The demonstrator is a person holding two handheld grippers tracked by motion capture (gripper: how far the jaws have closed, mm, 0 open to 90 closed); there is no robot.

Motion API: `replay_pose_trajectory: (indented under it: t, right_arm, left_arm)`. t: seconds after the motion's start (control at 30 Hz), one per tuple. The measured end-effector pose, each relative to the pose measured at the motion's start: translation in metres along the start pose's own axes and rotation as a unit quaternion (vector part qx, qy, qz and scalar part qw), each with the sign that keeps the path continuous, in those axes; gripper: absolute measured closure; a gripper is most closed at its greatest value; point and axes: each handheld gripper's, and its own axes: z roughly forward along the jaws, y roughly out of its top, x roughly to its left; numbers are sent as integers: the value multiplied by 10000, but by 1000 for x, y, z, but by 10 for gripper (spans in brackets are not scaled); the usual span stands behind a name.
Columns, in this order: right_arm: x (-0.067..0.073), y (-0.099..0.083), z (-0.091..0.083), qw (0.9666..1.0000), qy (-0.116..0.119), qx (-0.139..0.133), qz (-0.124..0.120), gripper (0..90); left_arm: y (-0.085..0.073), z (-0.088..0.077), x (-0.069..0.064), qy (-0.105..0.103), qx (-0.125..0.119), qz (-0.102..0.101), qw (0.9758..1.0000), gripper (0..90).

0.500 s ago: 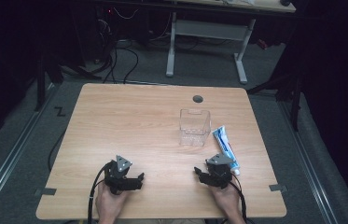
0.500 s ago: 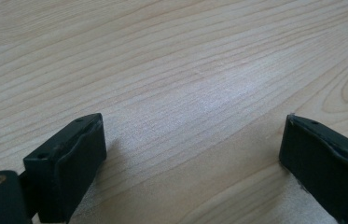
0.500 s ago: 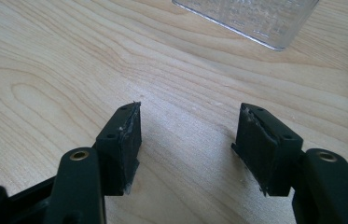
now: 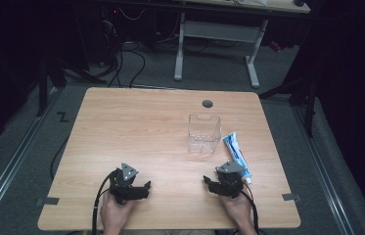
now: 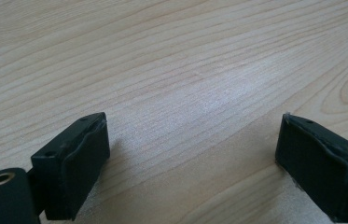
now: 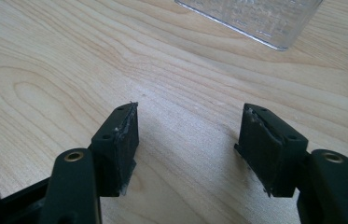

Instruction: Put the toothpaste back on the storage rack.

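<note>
Toothpaste tube lies just above the right tool, right of centre in the high view.

The blue-and-white toothpaste tube [image 4: 235, 157] lies flat on the wooden table [image 4: 136, 127], long axis running upper left to lower right, cap end nearest the right tool [image 4: 217, 183], beside the clear plastic box [image 4: 203, 133]. Both tools stand open and empty; the left tool [image 4: 138, 188] sits well apart.

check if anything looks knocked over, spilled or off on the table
Nothing stands out. The clear plastic container stands upright and empty, the toothpaste tube lies flat just to its right, and both tongs, left and right, rest open near the table's front edge with nothing between their jaws.
</note>
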Motion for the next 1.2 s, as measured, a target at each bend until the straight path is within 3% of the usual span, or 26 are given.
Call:
replay_pose_trajectory:
  t: [0.33, 0.6, 1.2]
  right_arm:
    - [0, 0, 0, 10000, 25, 11, -25, 360]
    - [0, 1, 1, 9998, 153, 39, -94, 301]
    - [-1, -1, -1, 9996, -222, 45, 195, 324]
  left_arm:
    - [0, -1, 0, 27, -13, -29, 10000, 120]
    - [0, -1, 0, 42, -22, -43, 10000, 138]
    - [0, -1, 0, 60, -33, -62, 10000, 147]
